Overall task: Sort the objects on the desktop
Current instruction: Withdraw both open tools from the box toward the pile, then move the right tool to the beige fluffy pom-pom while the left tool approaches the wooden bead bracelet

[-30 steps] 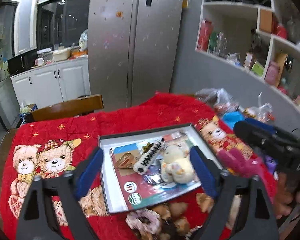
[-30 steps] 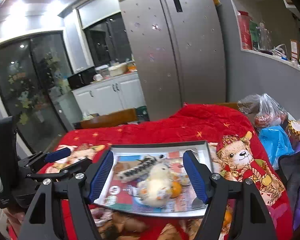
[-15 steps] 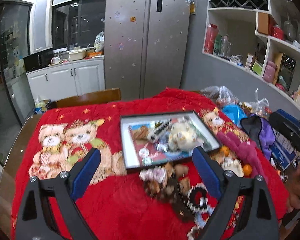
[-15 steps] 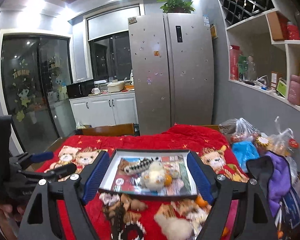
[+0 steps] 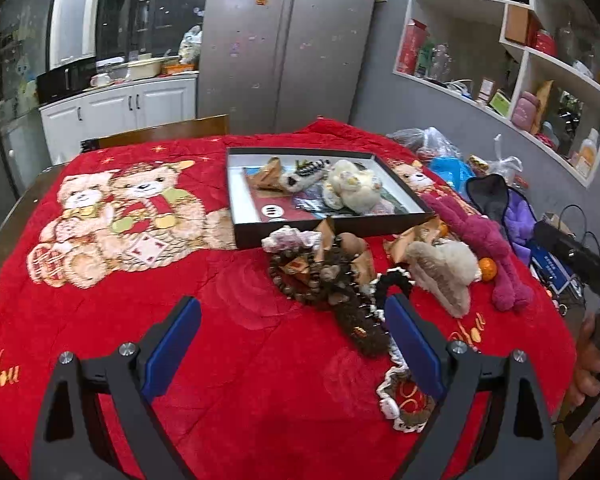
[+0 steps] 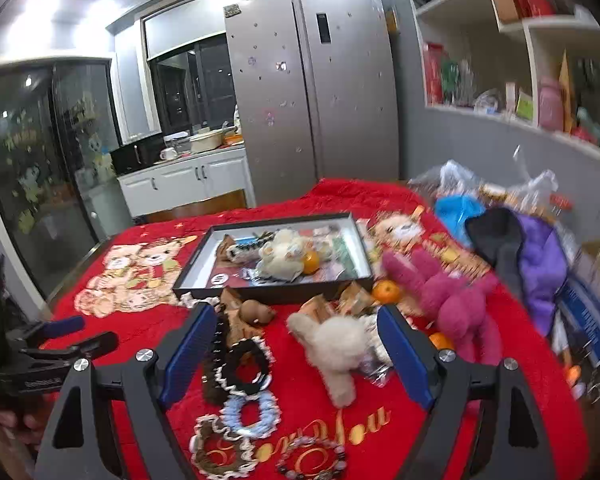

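Observation:
A black tray (image 5: 236, 216) (image 6: 192, 276) sits mid-table on the red blanket and holds a cream plush toy (image 5: 352, 188) (image 6: 282, 256), a hair clip and an orange (image 6: 310, 262). In front of it lies a loose pile: a pink scrunchie (image 5: 288, 238), a black-and-white scrunchie (image 6: 244, 364), a blue scrunchie (image 6: 252, 412), a cream fluffy piece (image 5: 444, 268) (image 6: 336, 344) and a magenta plush (image 5: 484, 244) (image 6: 440, 292). My left gripper (image 5: 292, 312) is open over bare blanket just short of the pile. My right gripper (image 6: 296, 316) is open above the scrunchies, holding nothing.
Plastic bags, a blue bag (image 6: 458, 208) and purple cloth (image 6: 540, 256) crowd the table's right side. A wooden chair back (image 5: 164, 134) stands behind the table, with a fridge (image 5: 284, 40) and wall shelves beyond. A bear print (image 5: 120, 216) covers the blanket's left half.
Both grippers have pulled back from over the tray toward the near edge and sunk a little. The loose pile in front of the tray has come into view. The right jaws look slightly wider.

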The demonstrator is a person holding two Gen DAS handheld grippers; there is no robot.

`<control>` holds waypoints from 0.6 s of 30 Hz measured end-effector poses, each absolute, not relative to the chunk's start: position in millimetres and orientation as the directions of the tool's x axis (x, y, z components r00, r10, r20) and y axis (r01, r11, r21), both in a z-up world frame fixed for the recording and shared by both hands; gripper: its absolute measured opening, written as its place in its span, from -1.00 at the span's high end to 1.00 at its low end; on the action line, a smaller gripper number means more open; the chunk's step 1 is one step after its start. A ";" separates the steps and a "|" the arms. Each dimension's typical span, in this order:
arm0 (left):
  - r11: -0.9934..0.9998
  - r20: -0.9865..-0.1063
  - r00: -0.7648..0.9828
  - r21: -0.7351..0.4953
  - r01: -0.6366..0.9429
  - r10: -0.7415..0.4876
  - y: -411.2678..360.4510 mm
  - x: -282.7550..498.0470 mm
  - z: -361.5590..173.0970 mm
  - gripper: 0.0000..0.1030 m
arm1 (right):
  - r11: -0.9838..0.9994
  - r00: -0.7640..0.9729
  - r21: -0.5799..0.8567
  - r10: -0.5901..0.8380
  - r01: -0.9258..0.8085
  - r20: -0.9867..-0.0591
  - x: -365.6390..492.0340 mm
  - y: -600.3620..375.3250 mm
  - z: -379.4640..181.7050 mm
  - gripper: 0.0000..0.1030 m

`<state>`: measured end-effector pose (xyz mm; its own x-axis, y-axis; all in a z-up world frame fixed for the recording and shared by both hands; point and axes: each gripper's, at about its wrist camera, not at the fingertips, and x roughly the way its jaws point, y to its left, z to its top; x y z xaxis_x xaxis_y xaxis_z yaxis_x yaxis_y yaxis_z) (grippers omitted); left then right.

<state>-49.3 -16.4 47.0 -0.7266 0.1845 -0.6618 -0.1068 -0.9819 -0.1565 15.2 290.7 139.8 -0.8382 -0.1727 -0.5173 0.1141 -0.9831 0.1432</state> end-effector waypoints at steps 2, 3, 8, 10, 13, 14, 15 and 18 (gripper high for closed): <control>-0.982 -0.664 -0.725 -0.151 -0.113 0.186 -12.7 -54.0 44.9 -0.83 | -0.982 -0.831 0.156 -0.176 0.109 -0.528 12.1 293.2 135.2 -0.65; -0.983 -0.667 -0.722 -0.147 -0.113 0.183 -11.7 -55.9 43.7 -0.83 | -0.983 -0.828 0.151 -0.172 0.106 -0.533 10.7 293.9 132.7 -0.65; -0.989 -0.718 -0.681 -0.110 -0.094 0.144 -4.4 -75.4 27.2 -0.83 | -0.982 -0.808 0.148 -0.182 0.119 -0.560 5.3 291.6 117.3 -0.65; -0.991 -0.724 -0.676 -0.102 -0.091 0.137 -3.9 -81.9 21.3 -0.83 | -0.979 -0.802 0.158 -0.193 0.125 -0.565 0.5 293.6 112.0 -0.65; -0.990 -0.734 -0.664 -0.105 -0.094 0.141 -4.5 -93.0 12.9 -0.83 | -0.976 -0.794 0.183 -0.204 0.118 -0.573 -6.3 297.5 105.0 -0.65; -0.991 -0.739 -0.660 -0.099 -0.091 0.135 -4.9 -96.8 10.6 -0.83 | -0.977 -0.791 0.188 -0.194 0.102 -0.580 -11.0 300.8 101.4 -0.65; -0.992 -0.744 -0.655 -0.094 -0.089 0.130 -4.3 -101.4 7.5 -0.83 | -0.978 -0.789 0.188 -0.187 0.092 -0.585 -14.2 302.7 98.7 -0.65; -0.990 -0.759 -0.635 -0.100 -0.102 0.142 -1.3 -115.4 -0.9 -0.83 | -0.979 -0.773 0.192 -0.172 0.067 -0.611 -27.4 309.7 86.6 -0.65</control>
<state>-115.4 -1.3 -0.9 -0.6351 0.1421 -0.7592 -0.1025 -0.9897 -0.0996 -27.4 309.7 86.6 -0.7729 -0.1725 -0.6106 0.0670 -0.9792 0.1917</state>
